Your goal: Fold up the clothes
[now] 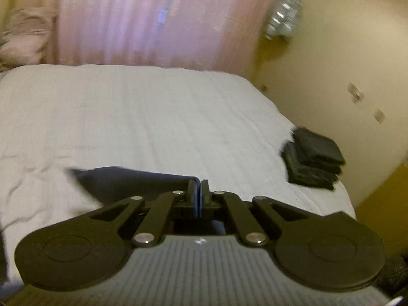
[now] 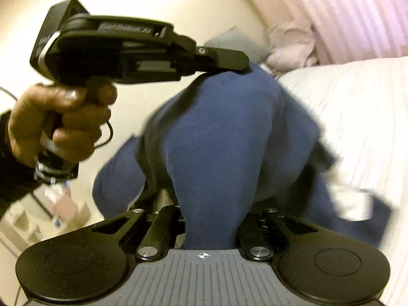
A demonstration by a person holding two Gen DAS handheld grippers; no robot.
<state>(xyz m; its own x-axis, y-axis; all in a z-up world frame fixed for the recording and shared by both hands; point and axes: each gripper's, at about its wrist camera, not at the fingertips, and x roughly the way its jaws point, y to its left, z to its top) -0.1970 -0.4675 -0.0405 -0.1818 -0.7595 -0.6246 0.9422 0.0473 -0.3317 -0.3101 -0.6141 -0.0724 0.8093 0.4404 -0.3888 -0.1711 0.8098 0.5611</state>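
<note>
Right now my left gripper [image 1: 199, 191] has its jaws pressed together on a corner of the blue garment [image 1: 132, 181], lifted above the near part of the white bed [image 1: 142, 117]. My right gripper [image 2: 211, 227] pinches another bunch of the garment [image 2: 229, 132], which hangs stretched between the two. From the right wrist view I see the left gripper [image 2: 237, 62] and the hand [image 2: 58, 122] gripping its handle. A dark folded stack [image 1: 313, 158] sits at the bed's right edge.

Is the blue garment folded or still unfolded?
Unfolded: the blue garment hangs bunched between the left gripper and right gripper.
</note>
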